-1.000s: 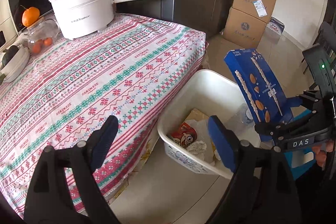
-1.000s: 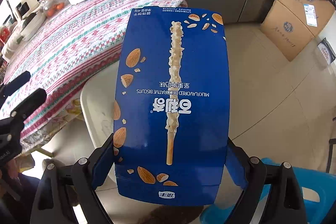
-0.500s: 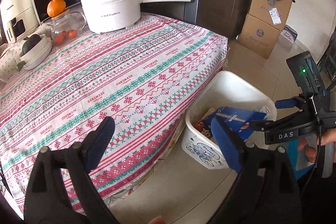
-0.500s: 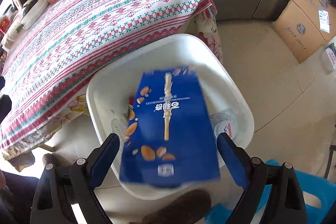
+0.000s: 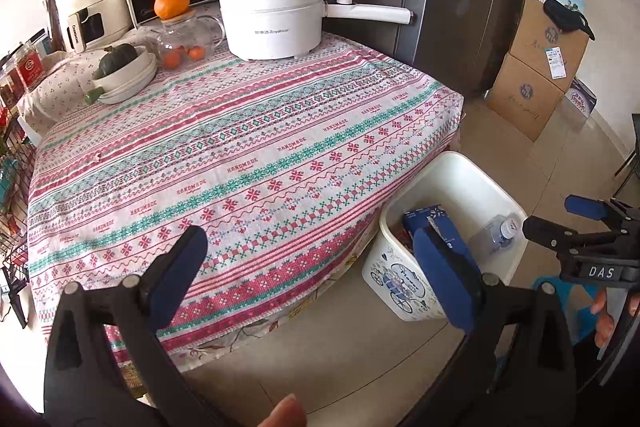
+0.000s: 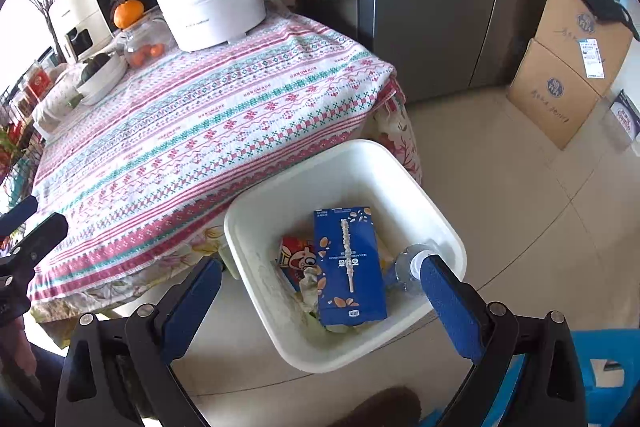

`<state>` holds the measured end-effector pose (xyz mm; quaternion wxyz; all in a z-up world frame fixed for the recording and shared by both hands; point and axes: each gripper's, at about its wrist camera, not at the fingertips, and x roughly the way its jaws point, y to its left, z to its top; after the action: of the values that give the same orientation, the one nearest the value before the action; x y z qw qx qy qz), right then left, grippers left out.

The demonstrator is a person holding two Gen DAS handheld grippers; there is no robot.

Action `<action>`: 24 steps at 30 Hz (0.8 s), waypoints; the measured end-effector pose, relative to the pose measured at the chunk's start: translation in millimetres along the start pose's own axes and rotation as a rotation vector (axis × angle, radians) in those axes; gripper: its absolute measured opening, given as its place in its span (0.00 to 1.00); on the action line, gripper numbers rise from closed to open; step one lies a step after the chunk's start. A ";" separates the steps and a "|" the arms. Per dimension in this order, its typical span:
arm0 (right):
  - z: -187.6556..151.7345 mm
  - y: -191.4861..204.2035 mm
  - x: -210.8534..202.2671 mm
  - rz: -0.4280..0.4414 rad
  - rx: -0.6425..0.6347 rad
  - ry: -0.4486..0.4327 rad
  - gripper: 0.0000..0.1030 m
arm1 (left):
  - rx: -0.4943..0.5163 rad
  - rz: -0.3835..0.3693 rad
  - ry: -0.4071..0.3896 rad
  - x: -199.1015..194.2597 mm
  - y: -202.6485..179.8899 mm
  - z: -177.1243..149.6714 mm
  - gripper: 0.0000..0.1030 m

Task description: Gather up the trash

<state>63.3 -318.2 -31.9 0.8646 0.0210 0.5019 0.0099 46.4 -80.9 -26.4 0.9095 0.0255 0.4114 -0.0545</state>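
Item one, in the right wrist view: white bin (image 6: 256, 251) on the floor at lower centre, just beside the counter (image 6: 192, 131); inside it a blue biscuit box (image 6: 348, 267) lying face up on a red snack wrapper (image 6: 296, 257), with a clear plastic bottle (image 6: 404, 267) to its right. Item two: my right tongs (image 6: 320, 301), jaws wide apart and holding nothing, above the bin. Item three, in the left wrist view: my left tongs (image 5: 308, 271), at lower centre, jaws opening and nothing between them, over the counter's edge.
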 end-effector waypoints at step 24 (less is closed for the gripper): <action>-19.6 57.0 -109.2 -0.052 -0.094 -0.340 0.98 | -0.044 0.084 -0.233 -90.6 0.5 -6.0 0.99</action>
<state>-7.7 -264.9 55.8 0.9371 -0.0311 0.3477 0.0071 -17.5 -72.8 37.6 0.9530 0.0164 0.3025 -0.0102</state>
